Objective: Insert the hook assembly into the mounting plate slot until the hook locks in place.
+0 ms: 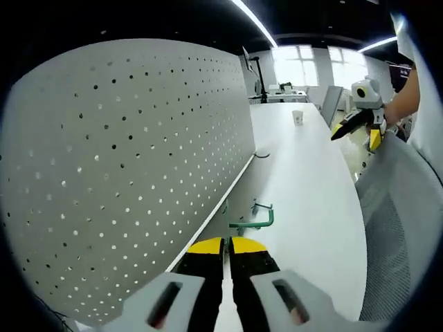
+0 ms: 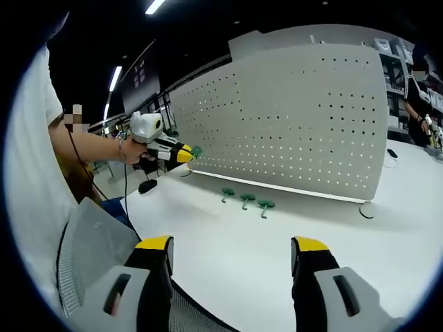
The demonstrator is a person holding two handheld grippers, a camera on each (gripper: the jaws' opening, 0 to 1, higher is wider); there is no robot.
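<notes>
In the left gripper view, the left gripper (image 1: 226, 247) has its jaws together on a green hook (image 1: 252, 220), just beside the pegboard (image 1: 124, 173) above the white surface (image 1: 304, 187). The hook looks light, stiff, thin plastic; holding its stem seems best.

In the right gripper view, the right gripper (image 2: 232, 252) stands wide apart, empty. Three spare hooks (image 2: 247, 200) stand near the board's foot.
</notes>
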